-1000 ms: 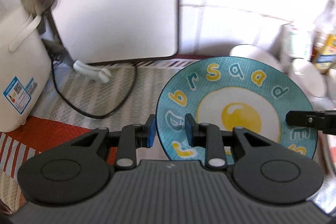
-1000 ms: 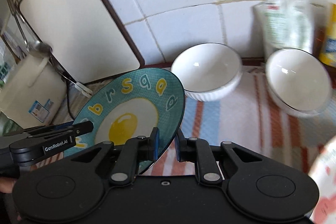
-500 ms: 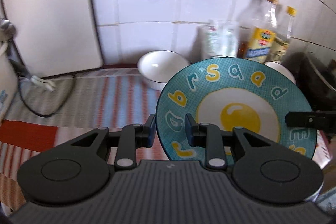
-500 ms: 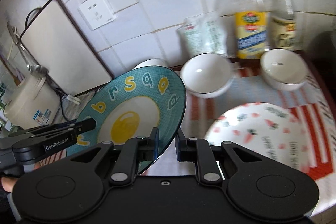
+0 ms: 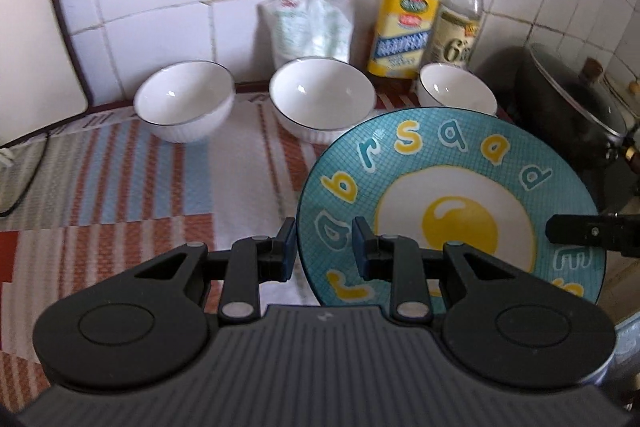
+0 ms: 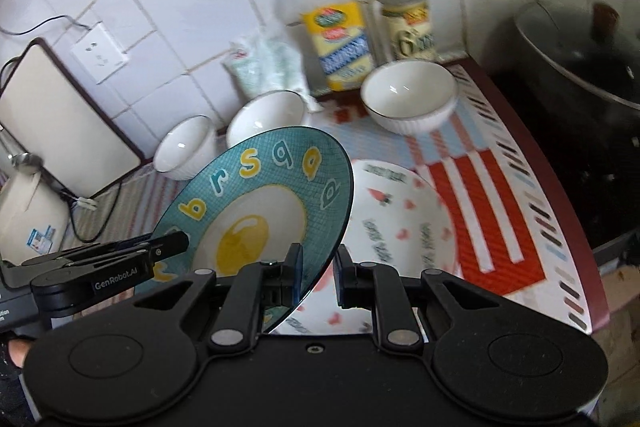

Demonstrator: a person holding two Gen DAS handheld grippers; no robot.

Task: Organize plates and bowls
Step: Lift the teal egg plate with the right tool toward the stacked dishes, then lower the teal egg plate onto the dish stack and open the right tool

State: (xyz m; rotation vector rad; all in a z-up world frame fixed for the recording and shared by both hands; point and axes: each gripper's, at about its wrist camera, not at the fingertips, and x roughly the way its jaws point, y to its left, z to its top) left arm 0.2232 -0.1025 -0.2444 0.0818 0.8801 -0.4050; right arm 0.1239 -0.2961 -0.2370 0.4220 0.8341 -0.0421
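Both grippers carried the blue plate [image 6: 256, 211] rightward vs. 1 s ago: the rice cooker and board slid out to the left, and a white plate [image 6: 404, 219] with red prints now lies under it. Likely the blue plate gets stacked there next.

Left gripper [image 5: 324, 247] is clamped on the plate's left rim; right gripper [image 6: 318, 275] pinches the other edge, plate tilted in air. Three white bowls [image 5: 185, 99] [image 5: 322, 97] [image 5: 456, 89] stand apart near the wall, all empty. On the far right a dark pot [image 5: 576, 107] w/ glass lid; contents not visible.
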